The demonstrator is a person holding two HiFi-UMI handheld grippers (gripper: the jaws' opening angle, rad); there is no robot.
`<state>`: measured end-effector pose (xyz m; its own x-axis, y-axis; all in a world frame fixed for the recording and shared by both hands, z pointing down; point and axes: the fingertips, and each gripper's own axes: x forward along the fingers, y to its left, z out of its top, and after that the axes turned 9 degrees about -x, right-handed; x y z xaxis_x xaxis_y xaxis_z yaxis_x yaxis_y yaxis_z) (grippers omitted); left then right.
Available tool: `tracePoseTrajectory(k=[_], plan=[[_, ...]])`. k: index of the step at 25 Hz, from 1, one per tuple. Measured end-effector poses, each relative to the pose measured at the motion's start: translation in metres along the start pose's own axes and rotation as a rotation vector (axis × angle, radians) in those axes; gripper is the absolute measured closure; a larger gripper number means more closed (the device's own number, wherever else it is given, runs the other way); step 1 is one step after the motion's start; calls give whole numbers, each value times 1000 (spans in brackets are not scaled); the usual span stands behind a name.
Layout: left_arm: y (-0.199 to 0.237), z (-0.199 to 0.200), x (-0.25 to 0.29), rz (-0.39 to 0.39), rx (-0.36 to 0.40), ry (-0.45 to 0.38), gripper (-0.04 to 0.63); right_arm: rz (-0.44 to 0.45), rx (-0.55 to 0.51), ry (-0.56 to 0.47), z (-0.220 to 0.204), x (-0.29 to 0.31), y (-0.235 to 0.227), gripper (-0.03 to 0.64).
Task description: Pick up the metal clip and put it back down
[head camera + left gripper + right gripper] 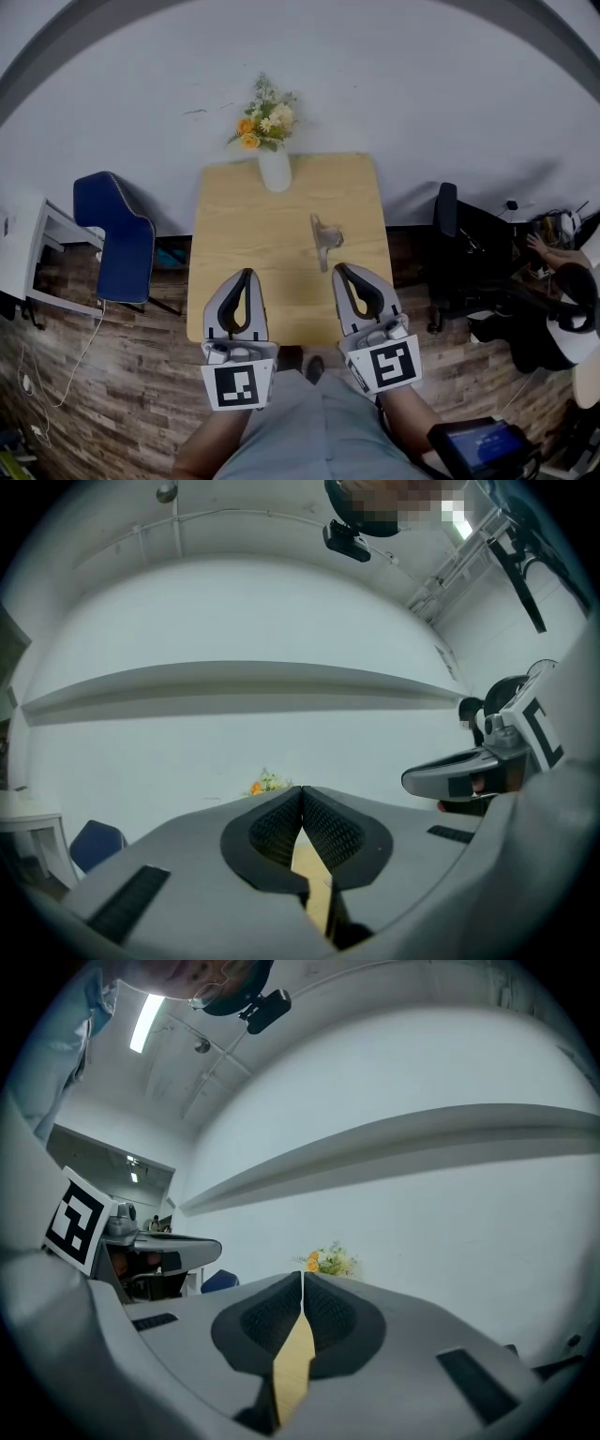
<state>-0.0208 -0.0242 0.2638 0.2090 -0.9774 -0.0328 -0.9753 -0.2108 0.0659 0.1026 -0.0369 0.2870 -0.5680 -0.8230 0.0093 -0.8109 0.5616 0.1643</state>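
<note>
light wooden table [234, 216] centre frame; white wall behind, plank floor below, blue chair [117, 234] at left, flower vase [274, 169] at table's top edge. metal clip [325, 239] lies on table right of centre, just above right gripper [340, 269] tip. left gripper [247, 274] lower left of clip, apart. both jaw pairs pressed together, nothing between.

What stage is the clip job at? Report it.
Nothing looks done: the metal clip sits on the table, untouched. In hand: nothing; the left gripper and right gripper are both shut and empty, short of the clip. Left: grasp, lift, set down.
</note>
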Motion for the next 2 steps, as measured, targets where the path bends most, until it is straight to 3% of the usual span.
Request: tracePoseTrajectory(k=[2], plan=[[-2,-1,1,-2,0,1,578,0,1,-1,0,-1,-2,568]])
